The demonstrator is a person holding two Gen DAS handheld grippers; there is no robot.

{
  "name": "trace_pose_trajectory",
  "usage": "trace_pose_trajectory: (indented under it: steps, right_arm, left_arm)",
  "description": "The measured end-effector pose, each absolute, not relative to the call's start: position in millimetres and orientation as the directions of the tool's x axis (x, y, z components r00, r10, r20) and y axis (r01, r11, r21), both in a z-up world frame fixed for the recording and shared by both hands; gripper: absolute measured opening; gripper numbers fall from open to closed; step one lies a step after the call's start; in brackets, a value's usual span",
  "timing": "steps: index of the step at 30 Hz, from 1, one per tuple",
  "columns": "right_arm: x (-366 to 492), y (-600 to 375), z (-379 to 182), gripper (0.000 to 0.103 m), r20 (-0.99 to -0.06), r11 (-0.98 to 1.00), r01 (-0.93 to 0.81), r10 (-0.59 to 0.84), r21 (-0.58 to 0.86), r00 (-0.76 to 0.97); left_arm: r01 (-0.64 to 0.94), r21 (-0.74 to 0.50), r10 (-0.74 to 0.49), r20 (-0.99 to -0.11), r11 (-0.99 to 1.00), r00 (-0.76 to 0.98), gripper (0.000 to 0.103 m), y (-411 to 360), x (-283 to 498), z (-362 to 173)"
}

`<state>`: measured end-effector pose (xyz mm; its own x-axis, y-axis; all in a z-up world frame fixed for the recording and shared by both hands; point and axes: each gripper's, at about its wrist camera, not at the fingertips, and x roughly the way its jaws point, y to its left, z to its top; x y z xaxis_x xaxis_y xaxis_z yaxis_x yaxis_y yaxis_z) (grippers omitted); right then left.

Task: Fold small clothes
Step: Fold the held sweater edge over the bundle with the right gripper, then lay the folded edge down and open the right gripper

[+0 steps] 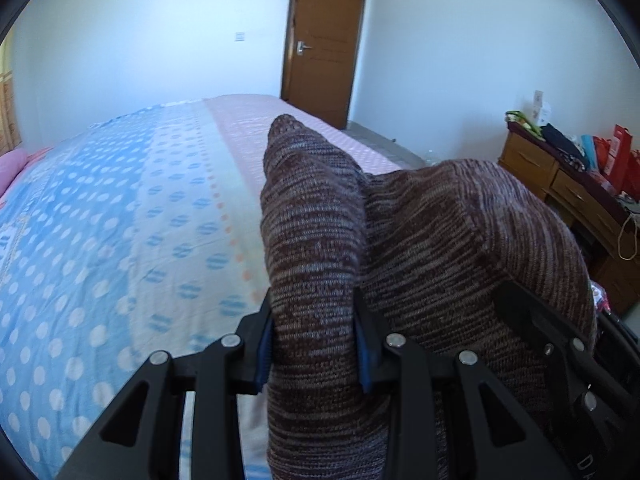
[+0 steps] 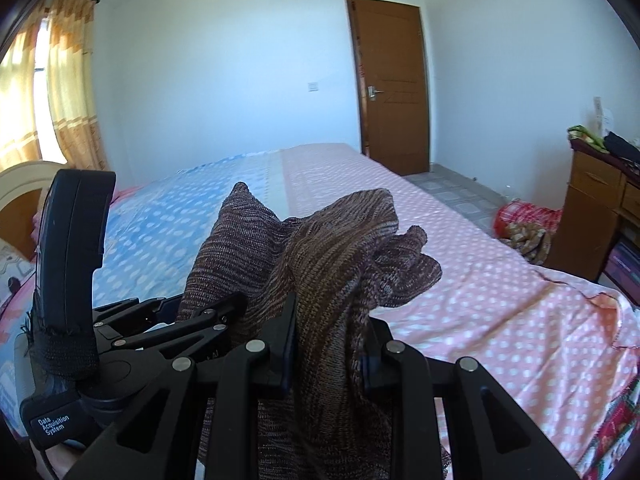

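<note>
Above polka-dot bed [image 1: 120,208]: brown marled knit garment [image 1: 420,232] lifted clear of cover, bunched. Left tongs [image 1: 316,344] clamped on one fold; right tongs [image 2: 328,340] clamped on another, cloth spilling toward 1 o'clock. Wooden door [image 2: 394,84] at 12 o'clock, dresser [image 1: 560,184] at 3 o'clock.

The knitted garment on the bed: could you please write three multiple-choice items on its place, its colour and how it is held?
1. Where is the knitted garment?
A. above the bed
B. on the floor
C. on the dresser

2. Its colour?
A. plain white
B. mottled brown
C. bright green

3. How is it held?
A. by neither gripper
B. by one gripper
C. by the left gripper and the right gripper

Answers: 1 A, it hangs over the bedspread; 2 B, brown flecked yarn; 3 C, fingers of both pinch cloth.
</note>
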<state>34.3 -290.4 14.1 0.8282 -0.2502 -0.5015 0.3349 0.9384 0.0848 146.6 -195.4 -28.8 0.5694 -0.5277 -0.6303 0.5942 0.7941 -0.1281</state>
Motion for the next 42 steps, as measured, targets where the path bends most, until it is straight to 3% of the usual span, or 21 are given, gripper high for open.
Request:
trace_pose_trajectory:
  steps: [12, 15, 16, 24, 29, 31, 35, 42]
  right_arm:
    - [28, -365, 20, 0.025, -0.482, 0.892, 0.452, -0.395, 0.002, 0.782]
    - [36, -388, 11, 0.025, -0.493, 0.872, 0.485, -0.448, -0.059, 0.746]
    - [39, -392, 8, 0.025, -0.5, 0.871, 0.487, -0.453, -0.07, 0.738]
    - [48, -470, -69, 0.023, -0.677, 0.785, 0.618, -0.474, -0.036, 0.563]
    - [29, -486, -85, 0.025, -0.699, 0.78, 0.626, -0.434, 0.025, 0.569]
    - [25, -489, -84, 0.028, -0.698, 0.78, 0.623, -0.416, 0.055, 0.583]
    - [6, -493, -80, 0.03, -0.692, 0.783, 0.618, -0.408, 0.071, 0.596]
    - [-36, -459, -47, 0.03, -0.607, 0.773, 0.633, -0.491, 0.026, 0.624]
  left_arm:
    - [0.694, -0.11, -0.609, -0.59, 0.711, 0.53, 0.034, -292, 148, -27]
    - [0.707, -0.083, -0.62, -0.56, 0.702, 0.55, 0.021, -318, 152, -28]
    - [0.715, -0.08, -0.628, -0.553, 0.694, 0.547, 0.021, -327, 154, -30]
    - [0.709, -0.076, -0.538, -0.709, 0.701, 0.456, 0.023, -380, 172, -101]
    - [0.712, -0.002, -0.515, -0.692, 0.702, 0.505, 0.03, -385, 157, -107]
    - [0.704, 0.04, -0.491, -0.689, 0.709, 0.533, 0.039, -387, 153, -104]
    - [0.692, 0.02, -0.485, -0.698, 0.722, 0.526, 0.045, -377, 151, -97]
    - [0.685, 0.05, -0.472, -0.688, 0.727, 0.551, 0.06, -369, 137, -89]
